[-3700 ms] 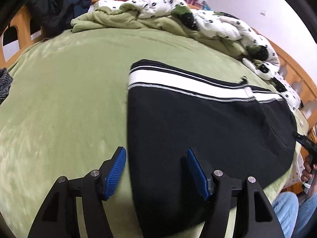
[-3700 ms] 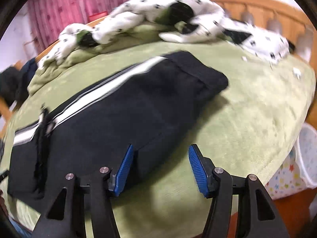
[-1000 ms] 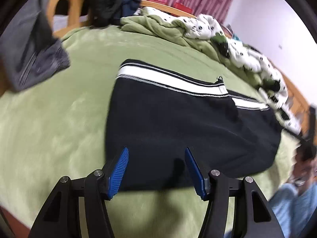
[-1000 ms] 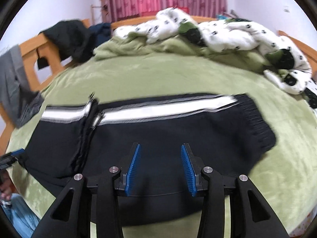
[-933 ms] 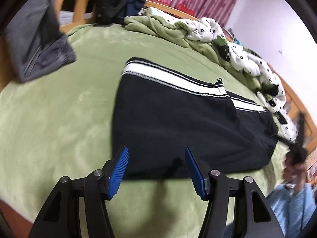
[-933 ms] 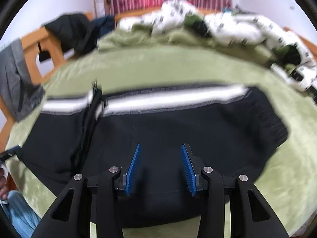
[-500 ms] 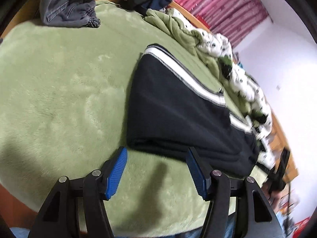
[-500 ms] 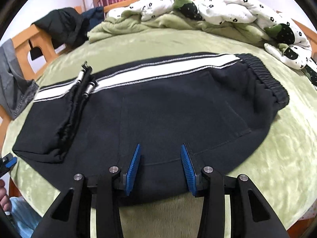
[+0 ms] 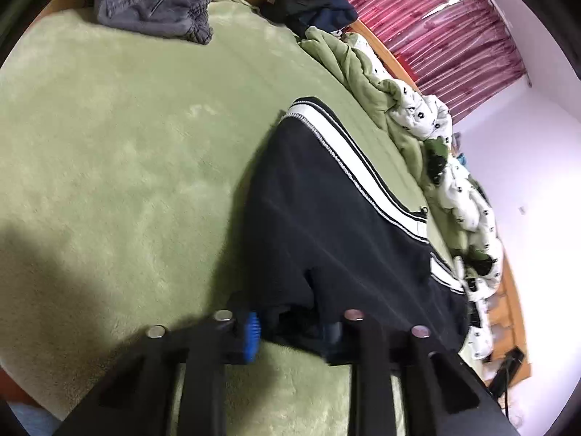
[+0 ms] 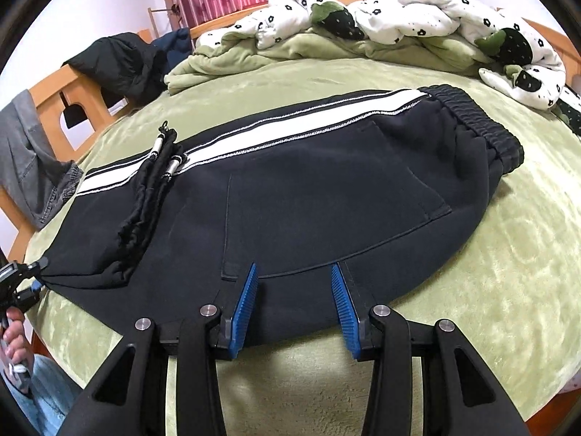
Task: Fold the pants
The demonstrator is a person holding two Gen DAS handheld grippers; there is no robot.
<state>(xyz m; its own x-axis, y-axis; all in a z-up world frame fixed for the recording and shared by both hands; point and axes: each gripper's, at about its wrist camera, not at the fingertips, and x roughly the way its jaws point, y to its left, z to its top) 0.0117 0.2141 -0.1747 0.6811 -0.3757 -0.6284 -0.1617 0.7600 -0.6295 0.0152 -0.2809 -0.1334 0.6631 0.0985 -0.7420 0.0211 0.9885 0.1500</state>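
Black pants with a white side stripe lie folded lengthwise on the green bed cover, waistband to the right in the right wrist view. My left gripper is at the pants near corner, its jaws closing with the black cloth bunched between them. One blue pad shows; the other is hidden by fabric. From the right wrist, the left gripper pinches that corner into a point. My right gripper stands open over the pants' near edge, the cloth lying under its pads.
A grey garment hangs on the wooden bed frame. A dark jacket, a bunched green blanket and a flowered white quilt lie along the far side. A person's hand is at the lower left.
My left gripper rolled, sank to the pants' near corner and its jaws came together on the cloth. My right gripper dropped closer to the near edge, jaws unchanged.
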